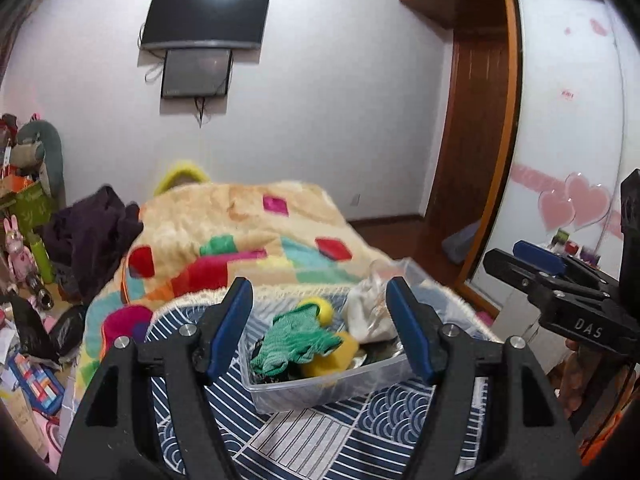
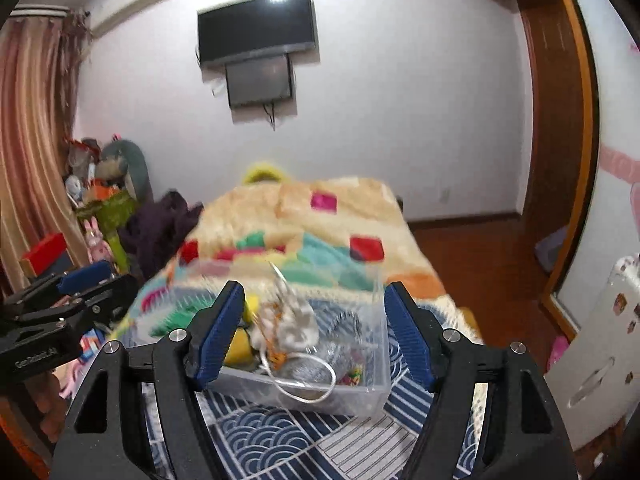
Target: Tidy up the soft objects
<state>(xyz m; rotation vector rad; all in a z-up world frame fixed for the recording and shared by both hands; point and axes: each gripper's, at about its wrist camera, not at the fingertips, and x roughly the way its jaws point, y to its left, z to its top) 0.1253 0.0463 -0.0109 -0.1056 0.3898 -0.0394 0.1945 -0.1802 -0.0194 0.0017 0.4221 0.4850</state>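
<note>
the left gripper [image 1: 316, 328] is released, its blue pads spread wide with nothing between them, hovering over the near edge of a clear plastic bin [image 1: 320, 390]. the bin sits on a navy and white patterned cloth [image 1: 320, 440] laid on the bed, at 6 o'clock in the left wrist view. inside it lie a green knitted cloth [image 1: 294, 340] toward 9 o'clock, a yellow sponge [image 1: 334, 356] touching the cloth, a yellow ball [image 1: 320, 306] behind them toward 12 o'clock, and a white pouch [image 1: 368, 308] against the wall at 2 o'clock.

the right gripper [image 2: 314, 336] is likewise released, empty, and held above the same bin [image 2: 352, 398]; this view is blurred, though a white cord [image 2: 304, 384] loops near the front wall beside something grey and shiny. the right gripper also shows at 3 o'clock in the left wrist view [image 1: 540, 268].

a colourful patchwork blanket [image 1: 240, 224] covers the bed beyond the bin. a television [image 1: 206, 16] hangs on the wall at 12 o'clock.
</note>
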